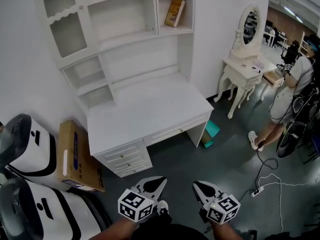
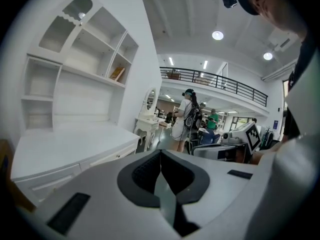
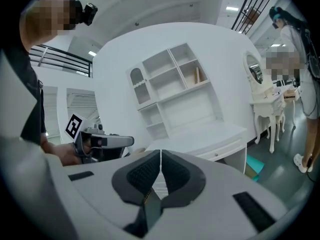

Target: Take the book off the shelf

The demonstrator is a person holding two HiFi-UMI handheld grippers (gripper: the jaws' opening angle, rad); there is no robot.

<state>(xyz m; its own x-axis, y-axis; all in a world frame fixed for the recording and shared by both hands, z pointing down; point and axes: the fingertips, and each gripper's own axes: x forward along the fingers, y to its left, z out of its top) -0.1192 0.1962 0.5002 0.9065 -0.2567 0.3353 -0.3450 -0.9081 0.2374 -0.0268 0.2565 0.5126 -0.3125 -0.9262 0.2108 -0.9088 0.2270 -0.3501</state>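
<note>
Nearest, the left claw (image 1: 155, 185) and the right claw (image 1: 204, 188) sit low and side by side. Both are pinched shut with nothing in them, and they are well apart from the desk (image 1: 150, 109). Far past the desk top, the book (image 1: 175, 12) stands tilted and alone in the top right box of the shelf (image 1: 156, 14). To do this well, I think one claw should reach up over the desk and open wide before it gets there. Then it can close on the book's near edge and pull straight out without bumping the walls.
</note>
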